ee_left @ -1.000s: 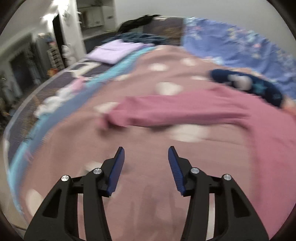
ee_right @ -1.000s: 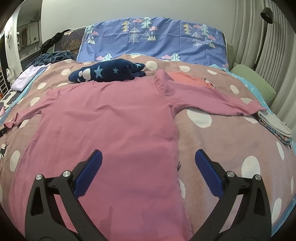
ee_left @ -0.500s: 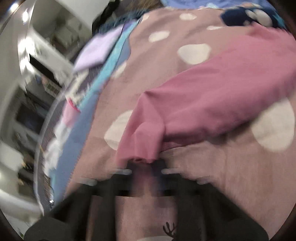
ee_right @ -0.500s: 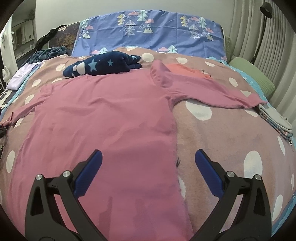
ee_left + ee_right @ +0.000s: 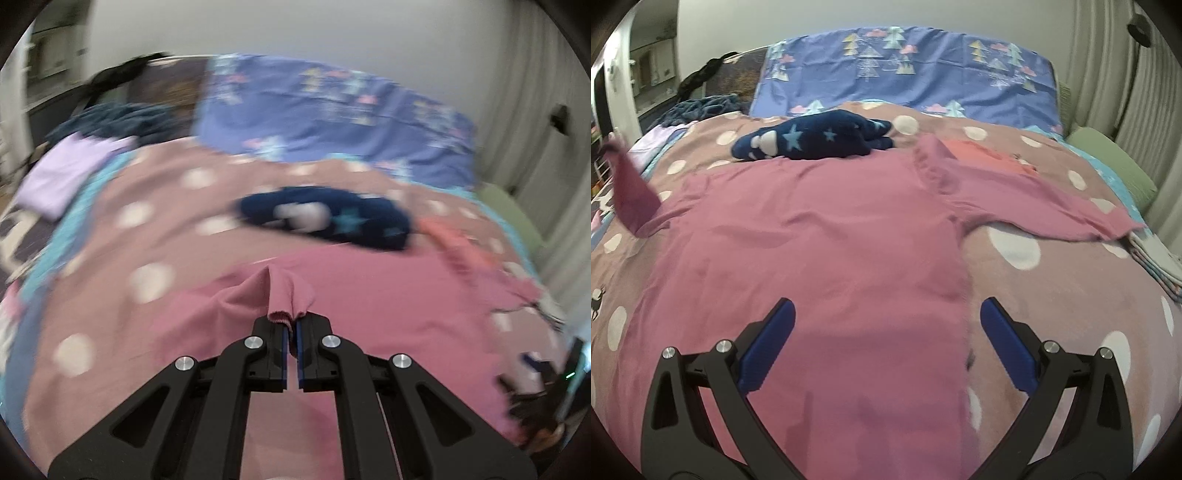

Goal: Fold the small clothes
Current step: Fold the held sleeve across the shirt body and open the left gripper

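A pink long-sleeved shirt (image 5: 820, 236) lies spread flat on the dotted bedspread (image 5: 1027, 295). My left gripper (image 5: 290, 325) is shut on the cuff of the shirt's left sleeve (image 5: 284, 295) and holds it up off the bed; the lifted sleeve shows at the left edge of the right wrist view (image 5: 629, 199). My right gripper (image 5: 886, 332) is open and empty, hovering over the shirt's lower body near its right side seam. The right sleeve (image 5: 1041, 206) lies stretched out to the right.
A dark blue star-print garment (image 5: 816, 138) lies beyond the shirt's collar, an orange garment (image 5: 990, 155) to its right. A blue tree-print pillow (image 5: 908, 70) is at the headboard. A folded lilac item (image 5: 66, 170) lies far left, folded cloth (image 5: 1156, 254) at the right edge.
My left gripper went down to the left sleeve cuff, shut on it, and has lifted it and swung toward the shirt's body. My right gripper stayed open, shifting only slightly.
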### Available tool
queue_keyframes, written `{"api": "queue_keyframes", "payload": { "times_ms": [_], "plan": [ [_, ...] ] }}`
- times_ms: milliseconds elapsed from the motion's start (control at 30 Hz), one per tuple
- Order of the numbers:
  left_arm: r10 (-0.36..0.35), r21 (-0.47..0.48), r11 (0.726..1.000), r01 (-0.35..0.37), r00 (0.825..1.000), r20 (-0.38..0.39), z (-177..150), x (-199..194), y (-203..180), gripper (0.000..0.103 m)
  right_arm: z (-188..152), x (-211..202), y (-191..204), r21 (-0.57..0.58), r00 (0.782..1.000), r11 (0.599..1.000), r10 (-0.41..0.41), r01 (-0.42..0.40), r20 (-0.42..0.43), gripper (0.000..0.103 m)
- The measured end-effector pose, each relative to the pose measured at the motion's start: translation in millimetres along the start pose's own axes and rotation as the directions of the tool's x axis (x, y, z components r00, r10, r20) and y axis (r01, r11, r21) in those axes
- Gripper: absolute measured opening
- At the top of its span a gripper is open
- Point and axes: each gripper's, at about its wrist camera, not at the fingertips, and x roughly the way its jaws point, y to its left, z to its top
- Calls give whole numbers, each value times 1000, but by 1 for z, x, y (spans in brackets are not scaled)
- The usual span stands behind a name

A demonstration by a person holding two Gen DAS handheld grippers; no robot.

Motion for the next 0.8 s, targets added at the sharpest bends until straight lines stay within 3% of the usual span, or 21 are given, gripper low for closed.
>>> {"api": "queue_keyframes", "payload": {
  "times_ms": [100,300,400,433,467,533,700,767,800],
  "plan": [
    [-131,39,990,132,991,-38,18,33,-69,3,0,-2,-1,-17,1000,1000,19,-18,17,101],
    [-230,120,963,240,969,-91,26,88,-166,3,-2,6,-23,22,1000,1000,18,-18,2,101],
    [-288,150,939,309,946,-148,23,121,-203,3,-5,11,-39,71,999,997,36,-34,-23,101],
    [-286,158,937,310,945,-161,19,125,-208,10,-6,12,-45,89,999,995,44,-41,-31,101],
    [-270,167,939,300,946,-179,15,134,-214,31,-6,14,-48,101,998,994,49,-45,-37,101],
    [-232,176,949,262,957,-176,7,140,-214,52,-7,17,-56,117,997,992,57,-52,-43,101],
    [-141,215,963,164,983,-121,-20,117,-177,57,-3,23,-64,110,993,988,114,-111,-25,96],
    [-64,208,975,84,993,-98,-41,104,-143,60,6,28,-64,85,989,986,145,-143,-18,79],
    [-28,207,977,47,995,-91,-46,101,-132,61,10,33,-63,73,987,985,157,-155,-19,75]
  ]
}}
